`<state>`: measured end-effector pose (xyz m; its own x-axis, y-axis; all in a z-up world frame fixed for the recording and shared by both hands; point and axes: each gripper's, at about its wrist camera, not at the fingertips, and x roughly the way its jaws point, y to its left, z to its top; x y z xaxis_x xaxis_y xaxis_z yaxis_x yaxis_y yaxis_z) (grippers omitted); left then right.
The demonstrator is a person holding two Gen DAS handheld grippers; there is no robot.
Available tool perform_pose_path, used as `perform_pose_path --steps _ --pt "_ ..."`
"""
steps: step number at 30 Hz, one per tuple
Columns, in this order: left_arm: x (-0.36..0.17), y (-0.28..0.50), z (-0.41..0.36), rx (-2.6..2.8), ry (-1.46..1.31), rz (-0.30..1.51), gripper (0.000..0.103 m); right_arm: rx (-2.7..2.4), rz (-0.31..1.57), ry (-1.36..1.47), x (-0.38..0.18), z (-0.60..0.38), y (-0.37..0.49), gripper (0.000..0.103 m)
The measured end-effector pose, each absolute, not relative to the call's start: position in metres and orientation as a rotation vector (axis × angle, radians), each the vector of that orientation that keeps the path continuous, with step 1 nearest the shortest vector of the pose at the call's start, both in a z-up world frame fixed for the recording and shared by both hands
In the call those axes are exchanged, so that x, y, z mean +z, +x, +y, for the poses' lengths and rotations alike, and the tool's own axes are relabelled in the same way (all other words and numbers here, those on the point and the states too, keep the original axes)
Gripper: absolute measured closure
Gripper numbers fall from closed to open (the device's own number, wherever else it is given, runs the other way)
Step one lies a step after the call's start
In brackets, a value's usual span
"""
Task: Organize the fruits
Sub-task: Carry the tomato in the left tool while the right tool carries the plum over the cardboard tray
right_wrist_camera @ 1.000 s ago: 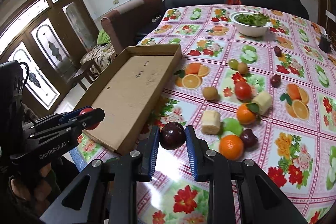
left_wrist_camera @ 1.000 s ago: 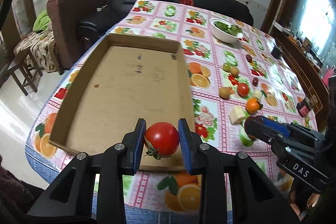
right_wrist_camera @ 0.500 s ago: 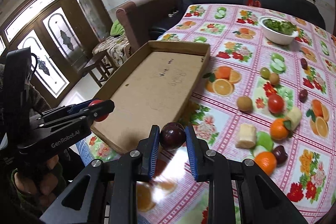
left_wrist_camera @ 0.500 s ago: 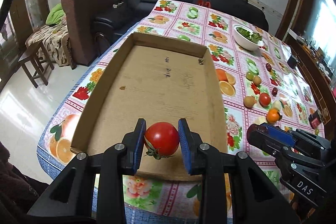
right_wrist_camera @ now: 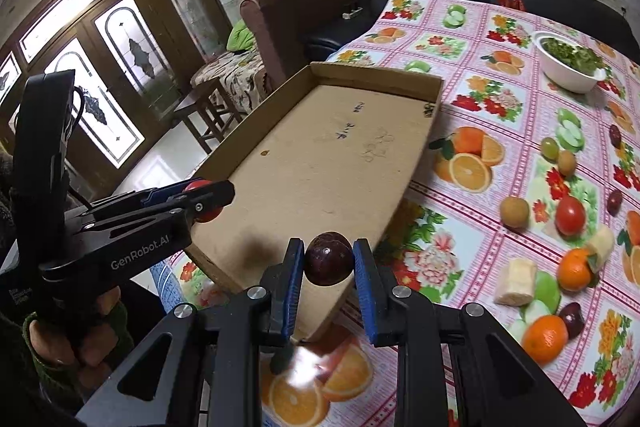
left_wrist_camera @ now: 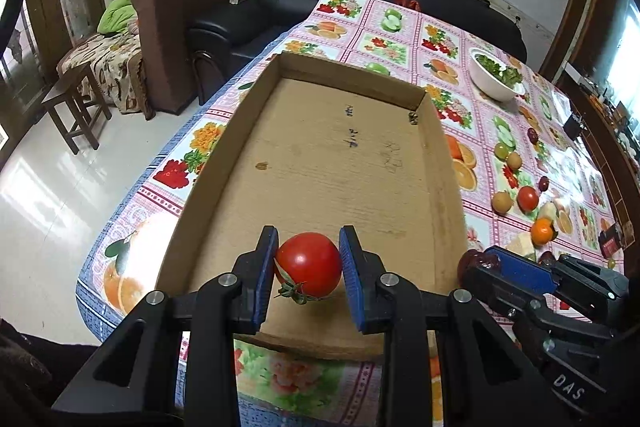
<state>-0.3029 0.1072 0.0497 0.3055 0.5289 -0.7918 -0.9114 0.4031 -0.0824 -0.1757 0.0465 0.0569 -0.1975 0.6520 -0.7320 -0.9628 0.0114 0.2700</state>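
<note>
The left hand-held gripper [left_wrist_camera: 308,273] clamps a red tomato [left_wrist_camera: 308,270] above the near end of the cardboard tray [left_wrist_camera: 332,163]. The right hand-held gripper [right_wrist_camera: 329,269] grips a dark plum [right_wrist_camera: 329,264] over the tray's near right corner. Other fruits [right_wrist_camera: 560,247] lie scattered on the worktop [right_wrist_camera: 480,39] to the right.

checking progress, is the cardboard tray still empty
Empty: the cardboard tray floor is bare; the tomato is held above it.
</note>
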Motion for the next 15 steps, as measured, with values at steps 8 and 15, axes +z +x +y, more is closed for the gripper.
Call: perform_pose_path --steps 8,15 --pt "0.036 -0.304 0.120 1.051 -0.610 0.811 0.074 1.616 0.898 -0.562 0.041 0.075 -0.204 0.078" --pt "0.026 -0.298 0.127 1.038 -0.617 0.844 0.074 1.612 0.928 -0.620 0.023 0.089 -0.212 0.078"
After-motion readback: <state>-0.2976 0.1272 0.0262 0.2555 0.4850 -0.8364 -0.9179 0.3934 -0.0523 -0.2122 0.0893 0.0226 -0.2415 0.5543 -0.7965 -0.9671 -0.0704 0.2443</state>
